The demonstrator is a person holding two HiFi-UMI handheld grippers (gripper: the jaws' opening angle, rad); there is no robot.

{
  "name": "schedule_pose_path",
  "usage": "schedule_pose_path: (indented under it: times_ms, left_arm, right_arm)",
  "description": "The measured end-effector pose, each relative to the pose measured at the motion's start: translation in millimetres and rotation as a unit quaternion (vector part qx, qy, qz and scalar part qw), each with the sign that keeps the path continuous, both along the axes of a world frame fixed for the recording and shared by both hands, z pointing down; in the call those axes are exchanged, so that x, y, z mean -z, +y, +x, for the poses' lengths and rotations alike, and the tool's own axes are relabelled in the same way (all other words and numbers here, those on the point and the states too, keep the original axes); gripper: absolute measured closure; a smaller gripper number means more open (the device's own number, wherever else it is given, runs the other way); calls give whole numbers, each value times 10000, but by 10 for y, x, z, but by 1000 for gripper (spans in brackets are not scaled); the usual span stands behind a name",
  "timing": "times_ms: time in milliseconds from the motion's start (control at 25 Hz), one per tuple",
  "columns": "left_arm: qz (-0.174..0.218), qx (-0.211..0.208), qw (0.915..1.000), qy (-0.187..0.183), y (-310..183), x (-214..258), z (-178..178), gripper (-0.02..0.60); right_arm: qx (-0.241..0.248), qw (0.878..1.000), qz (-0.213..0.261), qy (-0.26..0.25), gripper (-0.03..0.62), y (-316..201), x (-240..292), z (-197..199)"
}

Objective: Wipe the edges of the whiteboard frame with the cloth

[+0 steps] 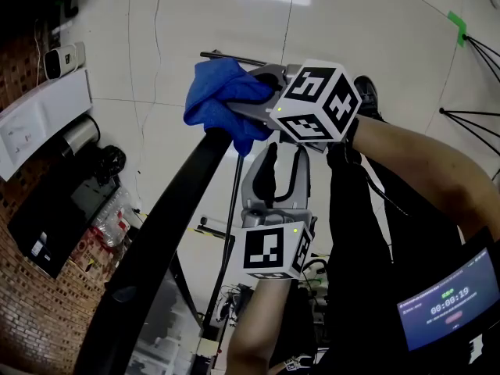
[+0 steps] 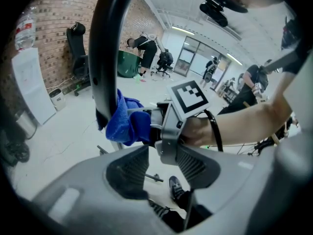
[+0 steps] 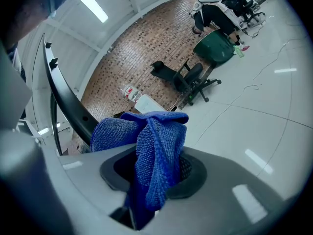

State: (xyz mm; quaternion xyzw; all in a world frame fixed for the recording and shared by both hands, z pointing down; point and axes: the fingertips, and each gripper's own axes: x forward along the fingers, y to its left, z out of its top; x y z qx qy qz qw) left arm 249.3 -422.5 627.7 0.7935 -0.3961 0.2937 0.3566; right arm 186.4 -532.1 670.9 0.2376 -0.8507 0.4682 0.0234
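so from the head view, the right gripper [image 1: 254, 96] is clamped on a bunched-up blue cloth [image 1: 221, 92], which sits right at the top end of the black whiteboard frame [image 1: 168, 225]. the left gripper [image 1: 281, 162] is just below it, pointing up toward it. left gripper view: its jaws are apart with nothing between them, and the cloth [image 2: 124, 124] is pressed against the frame edge [image 2: 100, 58]. right gripper view: cloth [image 3: 156, 146] is pinched between the jaws and drapes over them, with the frame [image 3: 66, 99] just behind.
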Motion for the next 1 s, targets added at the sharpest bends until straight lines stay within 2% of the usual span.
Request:
schedule_pose_path:
  times_ms: [320,840,1000]
  left_arm:
    - [-56,-5,10000,-72,18,-223,209,402]
    - [-244,65,9996,-135,70,-434,137,402]
    - [-228,97,9996,-152,75,-487,89,403]
  right_arm:
    - [-44,9998,-188,-12,474,70,-414,178]
    - [-10,9981,-595,166,474,66,-1101,164]
    - [-132,9970,-731,198,474,65,-1353,184]
